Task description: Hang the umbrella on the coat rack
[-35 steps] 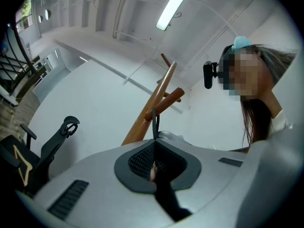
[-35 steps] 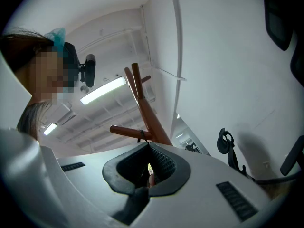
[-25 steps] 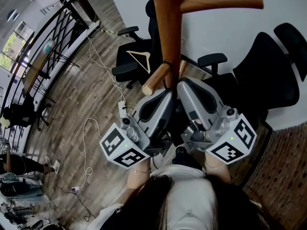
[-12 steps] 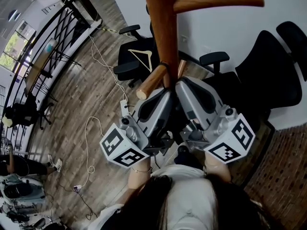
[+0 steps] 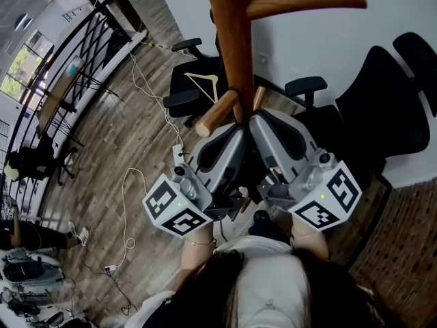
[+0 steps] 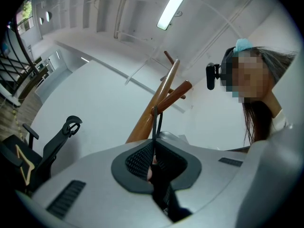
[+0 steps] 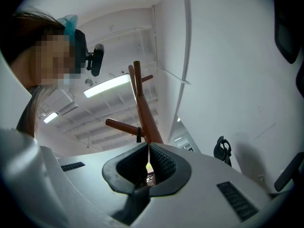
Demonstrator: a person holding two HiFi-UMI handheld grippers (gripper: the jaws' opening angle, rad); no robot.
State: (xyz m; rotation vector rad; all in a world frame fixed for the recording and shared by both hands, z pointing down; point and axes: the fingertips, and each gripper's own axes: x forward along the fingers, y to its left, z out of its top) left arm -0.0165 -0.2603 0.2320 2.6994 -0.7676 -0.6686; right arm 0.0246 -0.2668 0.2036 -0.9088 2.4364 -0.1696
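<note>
Umbrella strap looped over coat rack peg, pinched by left gripper fingers; right gripper fingers pressed together.

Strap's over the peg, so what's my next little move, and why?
Probably ease the left gripper open: the umbrella strap already loops round the coat rack peg and runs straight into its shut jaws, so the peg looks ready to take the weight.

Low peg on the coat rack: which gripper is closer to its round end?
Left. The left gripper sits just beneath the peg's round end; the right gripper is across the pole, farther from it.
</note>
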